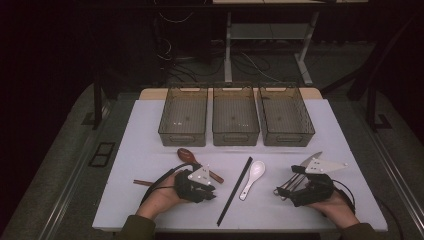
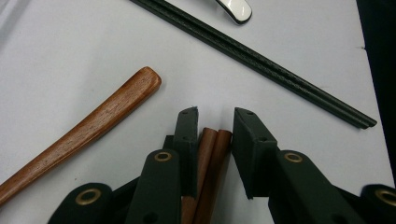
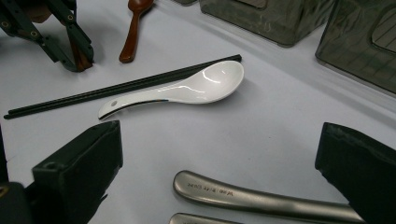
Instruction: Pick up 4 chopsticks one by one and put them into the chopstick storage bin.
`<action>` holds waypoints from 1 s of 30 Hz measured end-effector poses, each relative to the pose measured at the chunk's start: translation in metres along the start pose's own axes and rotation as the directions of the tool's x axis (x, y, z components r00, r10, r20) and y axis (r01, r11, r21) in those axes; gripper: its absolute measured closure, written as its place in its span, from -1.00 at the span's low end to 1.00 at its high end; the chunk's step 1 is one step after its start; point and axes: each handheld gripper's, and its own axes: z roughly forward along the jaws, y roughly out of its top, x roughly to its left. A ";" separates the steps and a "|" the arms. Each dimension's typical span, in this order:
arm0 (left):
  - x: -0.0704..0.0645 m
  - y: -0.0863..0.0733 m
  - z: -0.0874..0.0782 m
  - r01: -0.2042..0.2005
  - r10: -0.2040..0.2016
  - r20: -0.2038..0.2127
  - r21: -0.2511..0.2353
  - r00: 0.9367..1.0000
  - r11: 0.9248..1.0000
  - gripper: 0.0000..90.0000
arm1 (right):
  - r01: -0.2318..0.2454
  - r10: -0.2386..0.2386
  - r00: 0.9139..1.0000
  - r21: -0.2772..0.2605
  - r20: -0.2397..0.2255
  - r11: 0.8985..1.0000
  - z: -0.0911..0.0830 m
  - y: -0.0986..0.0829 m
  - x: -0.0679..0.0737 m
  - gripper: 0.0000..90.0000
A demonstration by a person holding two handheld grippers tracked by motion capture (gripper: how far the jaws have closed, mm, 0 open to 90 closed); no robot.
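Progress: sorting appears to be at the start. The three bins (image 1: 233, 131) along the 12 o'clock edge of the table (image 1: 150, 115) look empty, and every utensil lies on the table surface.

Left gripper (image 1: 212, 196): jaws part-open, straddling a pair of brown wooden chopsticks (image 2: 208, 158). One jaw rests against the pair; a gap shows at the other, so the grip is not closed. In the high view the far end of the pair sticks out at 9 o'clock of the hand (image 1: 160, 197).

Right gripper (image 1: 278, 192): jaws wide open, holding nothing. Metal utensil handles (image 3: 252, 198) lie between them on the table.

Remaining: close on the wooden chopsticks, lift, place in a bin; repeat for the other items.

Chopsticks: two slim, round, reddish-brown sticks, side by side and touching, flat on the table.

Nearby items: wooden spoon (image 1: 192, 161) at 12 o'clock of the left gripper; black chopsticks (image 1: 234, 191) and white ceramic spoon (image 1: 252, 179) at its 3 o'clock, between the grippers.
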 end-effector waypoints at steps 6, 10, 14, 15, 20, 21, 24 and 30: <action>0.002 -0.001 -0.001 -0.001 0.001 0.006 -0.001 1.000 1.000 0.59 | 0.000 0.000 1.000 0.001 0.000 1.000 0.000 0.000 0.000 -0.98; 0.005 -0.002 -0.001 0.016 -0.016 -0.006 -0.006 1.000 1.000 0.60 | 0.000 0.000 1.000 0.001 -0.001 1.000 0.000 0.000 0.000 -0.99; 0.010 -0.005 -0.005 0.031 -0.031 -0.029 0.001 0.999 1.000 0.61 | 0.000 0.000 1.000 0.001 -0.001 1.000 0.000 0.000 0.000 -0.99; 0.011 -0.006 -0.005 0.041 -0.041 -0.034 -0.002 0.999 0.999 0.61 | 0.000 0.000 1.000 0.001 -0.001 1.000 0.000 0.000 0.000 -0.99; 0.018 -0.009 -0.008 0.073 -0.073 -0.073 -0.004 0.995 0.997 0.62 | 0.001 -0.001 1.000 0.002 -0.001 1.000 0.000 0.000 0.000 -0.98; 0.020 -0.010 -0.009 0.079 -0.079 -0.082 0.000 0.994 0.997 0.62 | 0.001 -0.001 1.000 0.002 -0.001 1.000 0.000 0.000 0.000 -0.98; 0.027 -0.014 -0.012 0.113 -0.114 -0.121 -0.008 0.986 0.994 0.63 | 0.002 -0.002 1.000 0.003 -0.002 1.000 0.001 0.000 0.000 -0.99; 0.041 -0.026 -0.021 0.198 -0.199 -0.205 -0.029 0.958 0.980 0.63 | 0.001 -0.001 1.000 0.003 -0.001 1.000 0.001 0.000 0.000 -0.98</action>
